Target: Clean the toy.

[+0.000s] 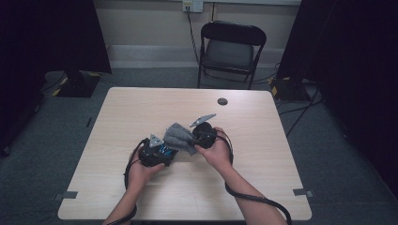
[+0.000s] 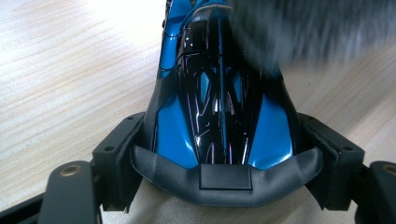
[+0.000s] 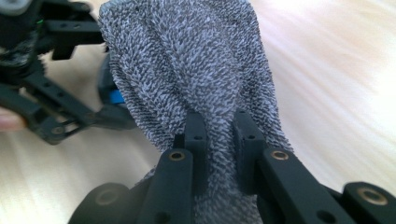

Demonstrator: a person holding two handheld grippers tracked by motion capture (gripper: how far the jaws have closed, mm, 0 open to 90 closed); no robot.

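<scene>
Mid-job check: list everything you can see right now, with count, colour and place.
toy car: one, glossy blue and black, held above the table's middle in the left gripper
cloth: one, grey terry, pinched in the right gripper, draped over the car
table: one, pale wood, centre
grommet: one, dark, table's far side
folding chair: one, black, beyond the table
left gripper: one, black, jaws clamped on the car's sides
right gripper: one, black, jaws shut on the cloth
</scene>
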